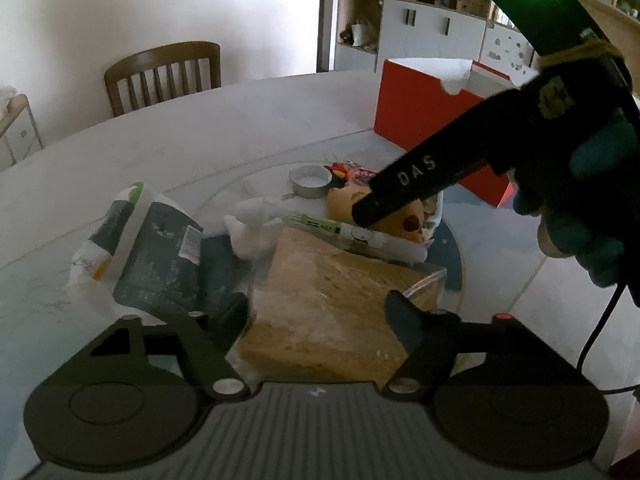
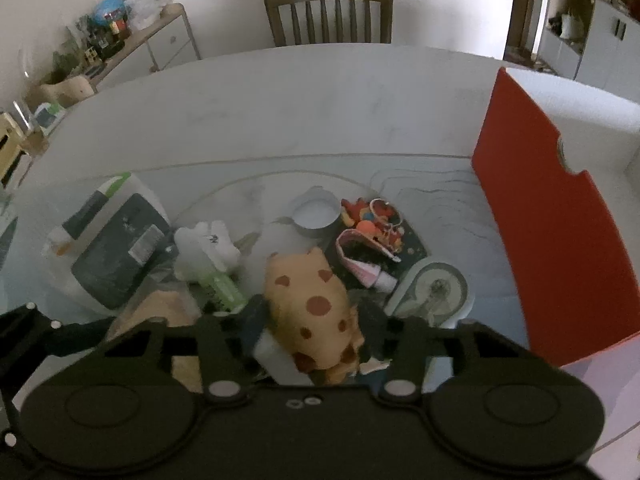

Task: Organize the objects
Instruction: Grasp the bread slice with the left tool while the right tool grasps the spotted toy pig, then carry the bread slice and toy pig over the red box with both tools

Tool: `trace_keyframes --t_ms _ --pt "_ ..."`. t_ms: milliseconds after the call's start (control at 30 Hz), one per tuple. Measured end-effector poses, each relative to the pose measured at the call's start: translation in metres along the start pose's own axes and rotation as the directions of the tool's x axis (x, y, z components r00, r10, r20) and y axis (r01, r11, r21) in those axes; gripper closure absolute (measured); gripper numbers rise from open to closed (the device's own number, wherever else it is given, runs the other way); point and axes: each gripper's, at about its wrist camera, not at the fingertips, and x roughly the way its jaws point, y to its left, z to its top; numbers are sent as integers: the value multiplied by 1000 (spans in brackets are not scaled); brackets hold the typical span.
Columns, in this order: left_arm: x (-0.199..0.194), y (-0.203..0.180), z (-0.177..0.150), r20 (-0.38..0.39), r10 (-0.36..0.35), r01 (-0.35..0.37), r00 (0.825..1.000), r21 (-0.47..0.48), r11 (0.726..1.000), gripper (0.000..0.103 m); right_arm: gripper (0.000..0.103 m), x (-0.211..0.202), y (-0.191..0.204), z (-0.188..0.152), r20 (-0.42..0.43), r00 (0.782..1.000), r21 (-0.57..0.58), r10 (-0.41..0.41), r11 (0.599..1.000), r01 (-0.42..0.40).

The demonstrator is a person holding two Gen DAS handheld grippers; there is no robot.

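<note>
The right gripper (image 2: 312,320) has its two fingers set either side of a tan spotted plush toy (image 2: 316,304), the pads pressing its flanks at a partly closed width. The toy lies on the glass-topped table (image 2: 280,120), just beside a tape dispenser (image 2: 434,290) and near a small round tin (image 2: 316,216). The left gripper (image 1: 318,314) stands roughly half open around a yellow sponge block (image 1: 328,300); contact between pads and sponge cannot be confirmed. The left wrist view shows the right tool from outside, a gloved hand (image 1: 588,208) on its handle and one black finger reaching down to the toy's head. The right wrist view alone shows the toy's spotted body, a white plush (image 2: 208,246), a green-striped tube (image 2: 222,290) and a colourful pouch (image 2: 374,220). Both views show a dark packet (image 2: 116,252) at left and a red box (image 2: 548,220) at right, well apart from the toy.
</note>
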Motion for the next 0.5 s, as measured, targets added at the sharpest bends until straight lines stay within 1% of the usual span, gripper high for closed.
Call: trace_keyframes --t_ms 67,100,167,200,267,500 --pt "-3 3 0 12 3 -3 1000 -11 1000 45 61 -1 2 -1 5 1000 -11 -15 1000 15" --pt "-5 4 1 18 1 -1 1000 -18 1000 49 62 -1 3 -2 9 1000 -19 -26 999 26" --pt "-8 8 4 29 0 0 1000 -24 1000 64 63 -4 4 -3 15 999 -23 -35 999 35" --pt "-8 10 5 31 2 -1 1000 -25 1000 68 63 -7 4 -4 20 999 -24 -39 999 40" --pt "-9 13 8 34 -3 4 999 -34 999 76 63 -14 3 -5 34 998 -26 -58 998 59" --pt "-20 12 10 59 -41 44 997 -49 998 93 64 -52 -3 -13 80 993 -13 -87 996 89"
